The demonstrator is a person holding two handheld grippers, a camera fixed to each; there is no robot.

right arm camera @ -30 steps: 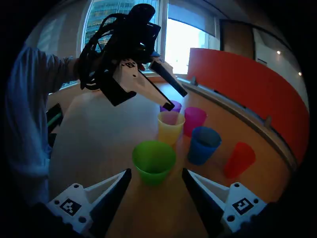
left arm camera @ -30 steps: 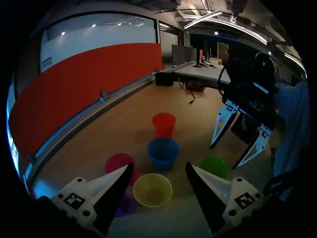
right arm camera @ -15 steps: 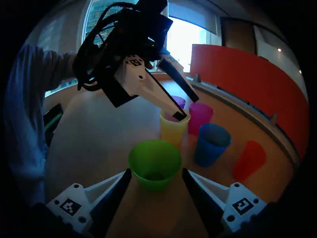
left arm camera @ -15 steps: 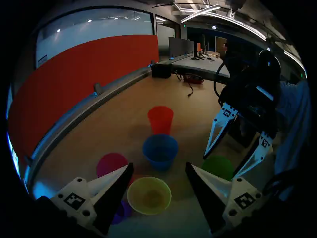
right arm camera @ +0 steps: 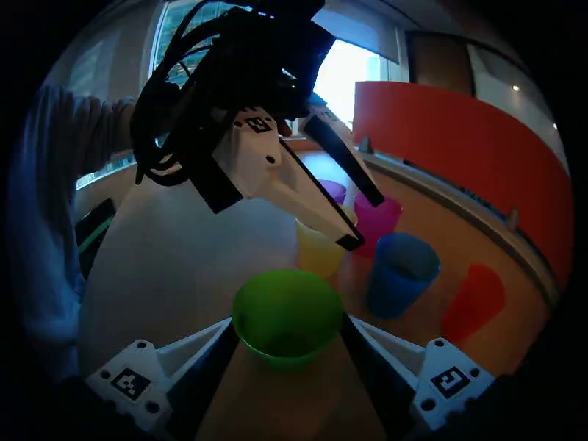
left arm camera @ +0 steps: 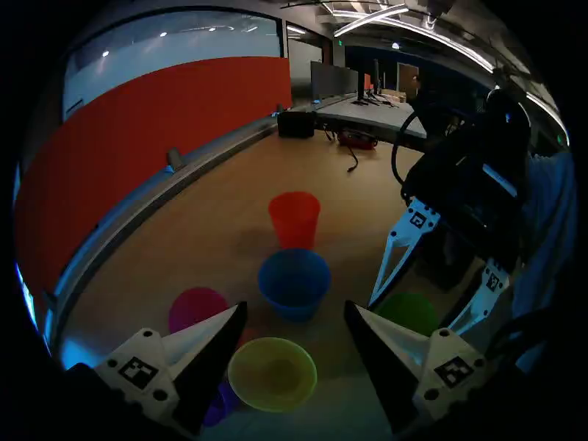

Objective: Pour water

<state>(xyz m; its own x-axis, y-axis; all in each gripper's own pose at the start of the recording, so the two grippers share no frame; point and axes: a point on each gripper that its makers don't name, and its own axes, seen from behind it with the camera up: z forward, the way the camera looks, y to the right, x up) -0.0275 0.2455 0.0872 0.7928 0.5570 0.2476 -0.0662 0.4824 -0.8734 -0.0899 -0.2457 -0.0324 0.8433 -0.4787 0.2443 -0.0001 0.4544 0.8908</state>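
Six cups stand close together on the table (left arm camera: 220,213): one red cup (left arm camera: 294,219), blue cup (left arm camera: 294,283), magenta cup (left arm camera: 195,309), purple cup (left arm camera: 217,408), yellow cup (left arm camera: 272,373) below the left gripper (left arm camera: 294,305), and green cup (right arm camera: 287,316) between the right gripper (right arm camera: 287,327). Both grippers' jaws are spread.

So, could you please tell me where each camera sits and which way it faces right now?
Left gripper view: rides on the left gripper, looking along its open fingers across the wooden table toward the red wall panel; a yellow cup lies ahead.
Right gripper view: rides on the right gripper, facing the windows, its open fingers flanking a green cup; a blue sleeve shows at left.
Shared: each shows the other gripper; both show the yellow and green cups, a blue cup, a red cup and a pink cup.
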